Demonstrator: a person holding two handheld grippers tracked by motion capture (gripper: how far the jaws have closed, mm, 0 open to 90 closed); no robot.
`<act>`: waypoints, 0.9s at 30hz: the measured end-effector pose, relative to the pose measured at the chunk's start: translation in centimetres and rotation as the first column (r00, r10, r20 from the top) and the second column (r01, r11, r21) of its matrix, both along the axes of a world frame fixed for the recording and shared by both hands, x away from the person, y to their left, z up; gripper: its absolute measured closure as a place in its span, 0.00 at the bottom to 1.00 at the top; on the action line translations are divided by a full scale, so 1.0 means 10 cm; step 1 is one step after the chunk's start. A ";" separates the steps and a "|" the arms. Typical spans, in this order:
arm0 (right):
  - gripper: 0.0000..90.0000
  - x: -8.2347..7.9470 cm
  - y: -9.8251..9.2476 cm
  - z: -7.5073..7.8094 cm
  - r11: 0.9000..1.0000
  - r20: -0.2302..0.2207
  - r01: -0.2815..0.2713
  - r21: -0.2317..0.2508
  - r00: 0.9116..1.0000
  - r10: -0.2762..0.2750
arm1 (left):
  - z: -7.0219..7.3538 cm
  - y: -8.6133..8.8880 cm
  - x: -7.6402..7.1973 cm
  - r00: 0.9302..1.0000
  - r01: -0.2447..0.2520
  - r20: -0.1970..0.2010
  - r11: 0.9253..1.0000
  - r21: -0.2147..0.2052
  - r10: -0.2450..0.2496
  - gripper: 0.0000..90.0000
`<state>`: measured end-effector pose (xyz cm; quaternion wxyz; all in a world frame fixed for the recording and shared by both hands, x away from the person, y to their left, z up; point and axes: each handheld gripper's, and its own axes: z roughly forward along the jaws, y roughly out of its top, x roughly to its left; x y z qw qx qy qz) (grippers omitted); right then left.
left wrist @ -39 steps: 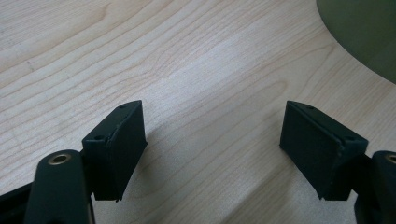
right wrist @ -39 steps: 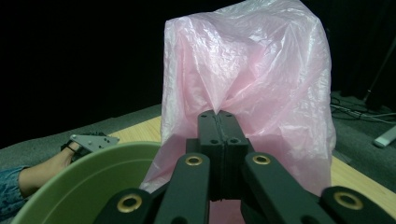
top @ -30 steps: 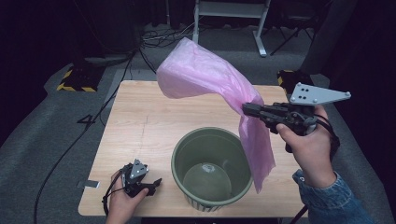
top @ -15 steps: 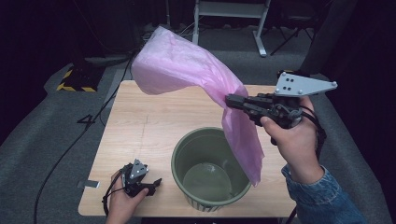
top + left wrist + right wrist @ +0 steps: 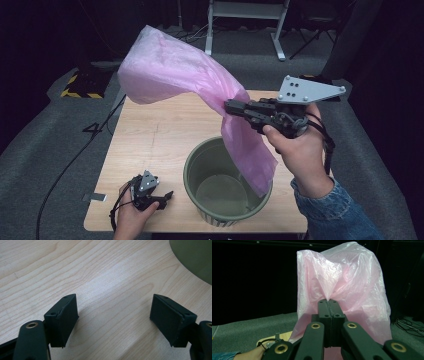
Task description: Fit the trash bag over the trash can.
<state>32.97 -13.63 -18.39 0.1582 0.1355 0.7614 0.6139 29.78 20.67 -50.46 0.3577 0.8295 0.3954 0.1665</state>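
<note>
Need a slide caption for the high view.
Right gripper holds a billowing pink plastic bag over a green bin; left gripper rests open on the table.

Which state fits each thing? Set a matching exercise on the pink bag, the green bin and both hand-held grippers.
Things:
1. pink bag
2. green bin
3. left hand-held gripper
4. right hand-held gripper

States:
A. jaws apart, low over the table
B. stands open on the table
C. pinched, billowing in the air
D. jaws shut on plastic

Pairs: 1-C, 2-B, 3-A, 4-D
</note>
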 end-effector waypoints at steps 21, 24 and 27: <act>1.00 -0.05 0.29 -0.17 0.998 -0.010 -0.056 0.002 0.998 0.056 | 0.00 -0.01 0.01 1.000 0.007 -0.001 1.000 0.001 -0.007 0.25; 1.00 -0.05 0.27 -0.25 0.999 -0.019 -0.051 -0.014 0.999 0.051 | 0.00 -0.01 0.01 1.000 0.007 -0.001 1.000 0.003 -0.007 0.25; 1.00 -0.05 0.20 -0.36 0.999 -0.037 -0.046 -0.017 0.998 0.045 | 0.00 -0.01 0.01 1.000 0.006 -0.001 1.000 0.002 -0.006 0.25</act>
